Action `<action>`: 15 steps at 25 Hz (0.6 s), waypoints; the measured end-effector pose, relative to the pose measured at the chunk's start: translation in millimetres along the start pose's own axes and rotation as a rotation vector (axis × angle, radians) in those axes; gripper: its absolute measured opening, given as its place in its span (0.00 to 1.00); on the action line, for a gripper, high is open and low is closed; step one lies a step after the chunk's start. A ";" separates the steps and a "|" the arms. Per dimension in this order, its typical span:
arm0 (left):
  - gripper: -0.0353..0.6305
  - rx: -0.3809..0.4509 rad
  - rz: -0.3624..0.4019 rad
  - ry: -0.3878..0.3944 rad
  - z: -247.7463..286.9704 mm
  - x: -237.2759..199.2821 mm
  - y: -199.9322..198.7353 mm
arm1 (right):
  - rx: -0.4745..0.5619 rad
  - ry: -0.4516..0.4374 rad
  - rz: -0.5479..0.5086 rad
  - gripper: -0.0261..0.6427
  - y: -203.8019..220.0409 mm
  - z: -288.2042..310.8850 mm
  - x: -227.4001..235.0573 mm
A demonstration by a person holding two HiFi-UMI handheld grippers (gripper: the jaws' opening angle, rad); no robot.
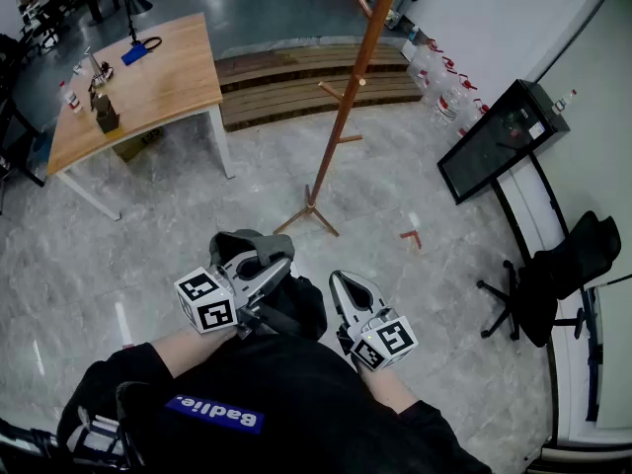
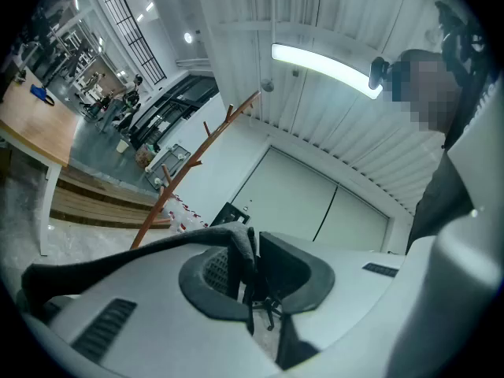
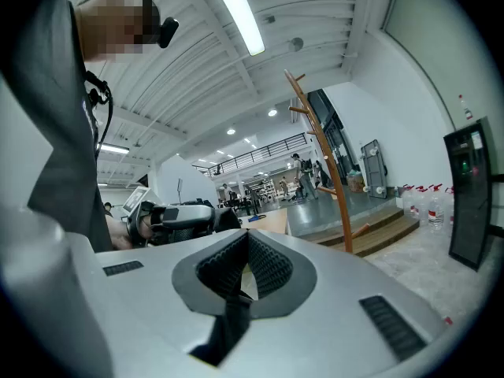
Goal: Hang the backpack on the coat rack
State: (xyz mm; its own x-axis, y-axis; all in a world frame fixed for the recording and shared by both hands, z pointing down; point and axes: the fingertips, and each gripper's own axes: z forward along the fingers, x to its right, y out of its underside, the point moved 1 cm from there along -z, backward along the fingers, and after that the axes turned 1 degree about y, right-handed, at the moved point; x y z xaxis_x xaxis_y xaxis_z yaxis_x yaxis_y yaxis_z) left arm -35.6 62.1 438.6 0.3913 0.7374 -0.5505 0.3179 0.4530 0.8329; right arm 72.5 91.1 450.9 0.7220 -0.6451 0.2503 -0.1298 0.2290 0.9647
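Observation:
The wooden coat rack (image 1: 346, 97) stands on the marble floor ahead of me, its pegs bare; it also shows as a coat rack (image 2: 197, 160) in the left gripper view and a coat rack (image 3: 323, 156) in the right one. My left gripper (image 1: 276, 265) is shut on the grey strap (image 1: 242, 243) of the dark backpack (image 1: 296, 309), which hangs close to my body. Between the jaws of the left gripper (image 2: 250, 246) the strap (image 2: 142, 250) is pinched and runs off to the left. My right gripper (image 1: 341, 279) is beside the bag, level, and the right gripper (image 3: 246, 242) has its pads together with nothing in them.
A wooden table (image 1: 148, 77) with small items stands at the far left, and low wooden steps (image 1: 286, 82) lie behind the rack. A black screen on a stand (image 1: 499, 136) and a black office chair (image 1: 553, 275) are on the right. Water bottles (image 1: 444, 87) sit by the wall.

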 end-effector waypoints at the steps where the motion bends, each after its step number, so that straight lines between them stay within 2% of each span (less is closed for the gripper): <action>1: 0.14 0.001 -0.003 -0.002 0.6 0.8 -0.1 | 0.001 0.001 0.003 0.05 0.5 -1.1 1.2; 15: 0.14 0.009 0.006 -0.032 7.1 -5.1 -0.9 | 0.011 -0.042 0.021 0.05 -0.9 -1.7 7.1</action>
State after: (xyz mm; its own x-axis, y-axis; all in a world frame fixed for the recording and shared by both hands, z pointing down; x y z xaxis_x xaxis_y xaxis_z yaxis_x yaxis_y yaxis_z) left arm -31.7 54.4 440.3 0.4210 0.7235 -0.5470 0.3228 0.4441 0.8358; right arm 78.9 87.5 451.7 0.6900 -0.6703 0.2732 -0.1518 0.2350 0.9601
